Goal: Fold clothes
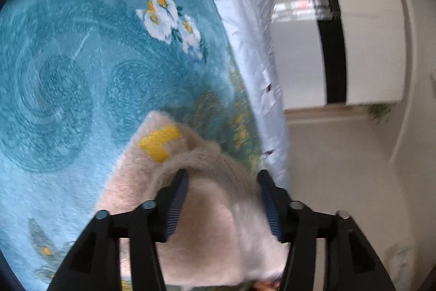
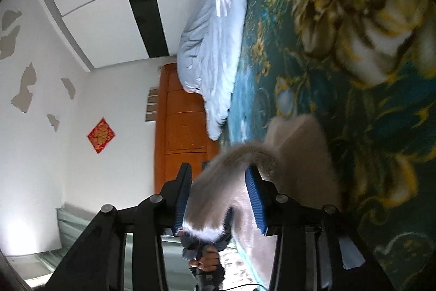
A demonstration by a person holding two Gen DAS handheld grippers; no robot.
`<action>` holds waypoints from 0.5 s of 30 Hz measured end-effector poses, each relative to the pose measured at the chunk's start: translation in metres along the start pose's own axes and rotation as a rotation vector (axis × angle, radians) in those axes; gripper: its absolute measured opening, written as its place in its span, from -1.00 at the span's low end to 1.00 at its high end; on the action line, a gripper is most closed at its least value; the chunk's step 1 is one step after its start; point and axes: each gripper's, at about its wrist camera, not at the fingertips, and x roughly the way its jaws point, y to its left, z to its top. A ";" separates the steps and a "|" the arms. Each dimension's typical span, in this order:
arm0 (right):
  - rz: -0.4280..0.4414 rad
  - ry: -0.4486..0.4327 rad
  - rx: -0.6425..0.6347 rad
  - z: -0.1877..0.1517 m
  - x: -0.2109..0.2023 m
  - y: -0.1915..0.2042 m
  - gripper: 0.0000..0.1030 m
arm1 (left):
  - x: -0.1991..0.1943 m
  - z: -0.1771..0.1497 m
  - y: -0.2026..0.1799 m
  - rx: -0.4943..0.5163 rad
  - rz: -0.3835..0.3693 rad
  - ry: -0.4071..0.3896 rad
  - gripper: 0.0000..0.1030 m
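garment: fuzzy pink sweater (image 1: 196, 209) is lifted off the bed blanket (image 1: 81, 72), hanging around 6 o'clock in both views
left gripper (image 1: 222, 198): fingers wide, fabric bunched between; real grip? I can't tell
right gripper (image 2: 218, 198): same deal
step: I'd guess mid-carry or mid-fold
next: lay it flat

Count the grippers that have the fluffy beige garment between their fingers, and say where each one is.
2. The left gripper has the fluffy beige garment between its fingers above the blue floral blanket; the right gripper has a strip of it near the bed's edge.
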 end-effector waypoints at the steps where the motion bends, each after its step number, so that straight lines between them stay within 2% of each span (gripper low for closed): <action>1: -0.014 -0.004 -0.007 0.001 -0.002 0.000 -0.16 | -0.003 0.001 0.001 -0.012 -0.017 -0.016 0.27; 2: -0.016 -0.014 -0.010 0.002 -0.005 0.000 -0.13 | -0.005 0.001 0.003 -0.024 -0.034 -0.031 0.30; 6: -0.042 -0.043 -0.023 0.004 -0.017 0.000 0.08 | -0.009 0.002 0.008 0.006 0.061 -0.036 0.33; 10: -0.151 -0.022 -0.078 -0.004 -0.022 -0.001 0.18 | -0.012 0.002 0.013 0.040 0.167 -0.037 0.37; 12: -0.205 -0.011 -0.105 -0.008 -0.024 -0.002 0.39 | -0.008 0.000 0.017 0.062 0.237 -0.012 0.41; 15: -0.286 0.005 -0.147 -0.014 -0.027 -0.003 0.39 | 0.001 -0.003 0.023 0.072 0.289 0.041 0.42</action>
